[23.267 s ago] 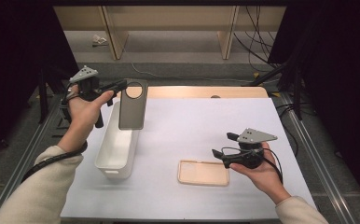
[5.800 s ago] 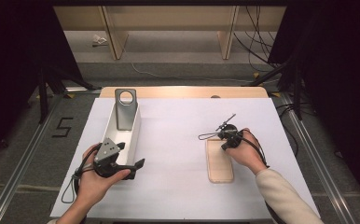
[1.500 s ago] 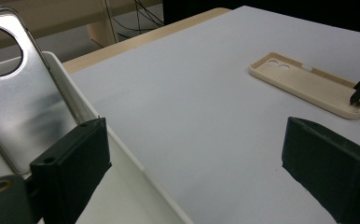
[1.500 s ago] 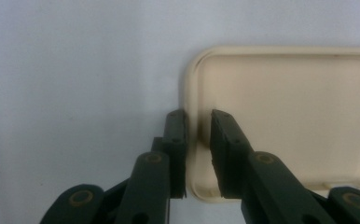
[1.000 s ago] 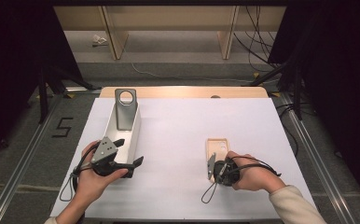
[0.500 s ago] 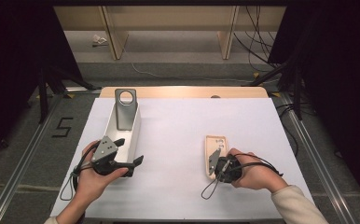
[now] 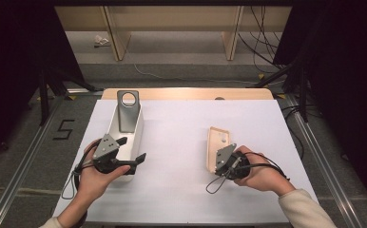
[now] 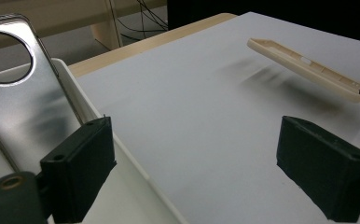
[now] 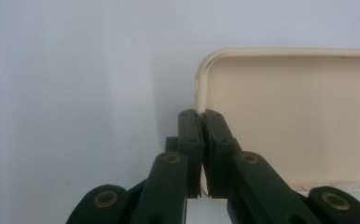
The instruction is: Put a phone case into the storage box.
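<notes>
A cream phone case [image 7: 216,140] stands tilted up off the white table, hollow side facing right. My right gripper [image 7: 217,167] is turned on its side and shut on the case's near rim. The right gripper view shows the jaws [image 9: 200,119] pinching that rim of the case [image 9: 290,116]. A grey metal plate with a round hole [image 7: 127,116] leans in the far end of a white tray [image 7: 136,126]. My left gripper [image 7: 131,149] is at the tray's near end. Its jaws have just closed a little but stay wide and astride the tray's right wall [image 8: 122,144], touching nothing.
A wooden strip [image 7: 186,93] edges the table's far side. Metal rails [image 7: 24,166] run along both sides on the floor. Cables [image 7: 267,42] and shelf legs [image 7: 232,33] lie beyond. White table surface [image 7: 172,142] lies open between the tray and the case.
The right gripper has tipped the cream case from lying flat up onto its long edge and drawn it slightly left. The left hand has stayed in place.
</notes>
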Demonstrator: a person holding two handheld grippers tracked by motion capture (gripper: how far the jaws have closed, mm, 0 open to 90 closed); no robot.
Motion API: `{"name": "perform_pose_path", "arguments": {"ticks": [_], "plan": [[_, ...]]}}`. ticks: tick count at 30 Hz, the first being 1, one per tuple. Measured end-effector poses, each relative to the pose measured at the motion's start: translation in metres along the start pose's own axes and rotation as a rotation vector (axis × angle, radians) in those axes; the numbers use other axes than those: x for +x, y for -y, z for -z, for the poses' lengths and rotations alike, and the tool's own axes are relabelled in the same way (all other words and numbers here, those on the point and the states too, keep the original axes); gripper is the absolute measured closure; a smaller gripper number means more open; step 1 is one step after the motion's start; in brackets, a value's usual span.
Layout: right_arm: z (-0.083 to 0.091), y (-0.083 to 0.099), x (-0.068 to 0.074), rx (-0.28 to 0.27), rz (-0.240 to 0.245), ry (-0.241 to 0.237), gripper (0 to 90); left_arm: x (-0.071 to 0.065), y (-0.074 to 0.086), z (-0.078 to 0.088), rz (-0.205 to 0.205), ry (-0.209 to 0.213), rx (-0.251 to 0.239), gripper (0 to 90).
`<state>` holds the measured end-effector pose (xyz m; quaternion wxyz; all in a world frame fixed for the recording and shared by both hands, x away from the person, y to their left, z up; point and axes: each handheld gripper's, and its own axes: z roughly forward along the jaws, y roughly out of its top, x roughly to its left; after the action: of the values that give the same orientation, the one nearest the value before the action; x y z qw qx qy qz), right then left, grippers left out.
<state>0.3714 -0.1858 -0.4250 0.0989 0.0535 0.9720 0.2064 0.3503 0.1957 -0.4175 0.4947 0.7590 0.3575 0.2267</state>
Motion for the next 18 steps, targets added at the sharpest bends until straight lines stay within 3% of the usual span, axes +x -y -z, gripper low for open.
{"name": "perform_pose_path", "arguments": {"ticks": [9, 18], "plan": [[0.001, 0.0, 0.002, -0.106, -0.021, 0.007, 87.3, 0.004, -0.008, -0.003, 0.007, -0.008, -0.004, 12.7], [0.0, -0.001, 0.005, -0.145, -0.03, 0.019, 87.4, 0.002, -0.019, -0.011, -0.007, 0.01, -0.004, 13.8]]}}
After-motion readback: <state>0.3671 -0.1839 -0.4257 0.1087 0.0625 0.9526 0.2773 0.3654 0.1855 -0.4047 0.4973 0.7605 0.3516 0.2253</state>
